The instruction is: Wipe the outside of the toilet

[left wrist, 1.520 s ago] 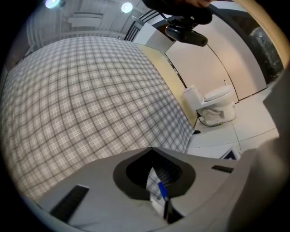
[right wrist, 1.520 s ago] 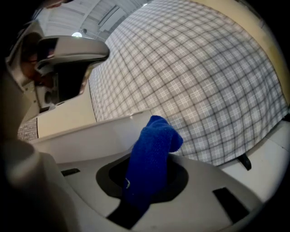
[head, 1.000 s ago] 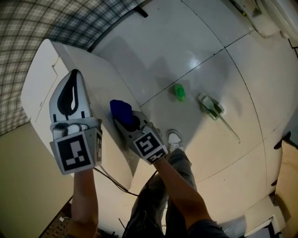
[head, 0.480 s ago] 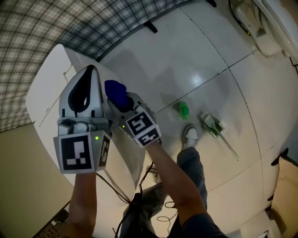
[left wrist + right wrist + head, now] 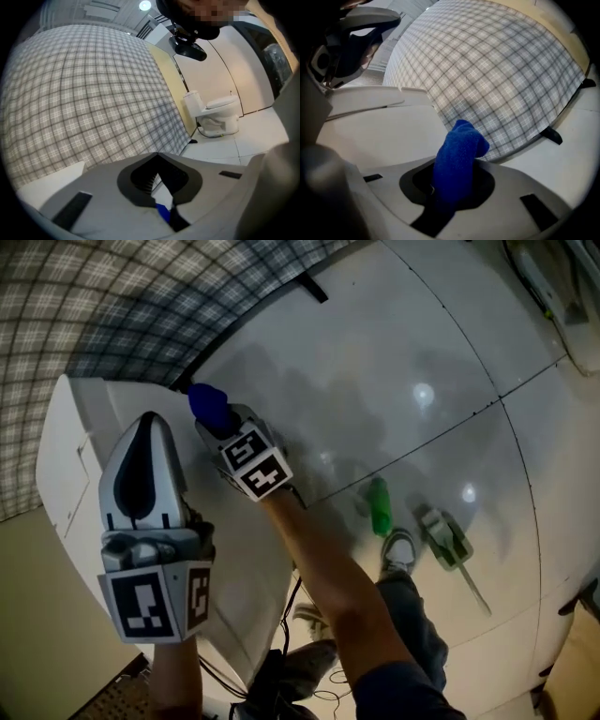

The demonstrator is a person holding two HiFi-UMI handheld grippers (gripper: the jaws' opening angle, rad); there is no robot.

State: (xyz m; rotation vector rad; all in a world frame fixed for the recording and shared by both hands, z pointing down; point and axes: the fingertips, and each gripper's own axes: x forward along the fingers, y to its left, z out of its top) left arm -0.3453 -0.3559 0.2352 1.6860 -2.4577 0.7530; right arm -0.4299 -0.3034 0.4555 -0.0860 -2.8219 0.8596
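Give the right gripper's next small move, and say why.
Probably sweep the right gripper, shut on the blue fuzzy cloth, back along the top edge of the white toilet body: the cloth sits at its far corner beside the checked wall.

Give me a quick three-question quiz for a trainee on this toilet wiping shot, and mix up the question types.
1. Multiple choice: what does the right claw hold?
A) a green bottle
B) a blue cloth
C) a sponge
2. True or false: the left claw also grips the cloth.
3. Fill in the blank: the wall behind the white toilet tank has a ____ pattern.

Key: 1 B; 2 false, it is shut with nothing in it, above the tank; 3 plaid.
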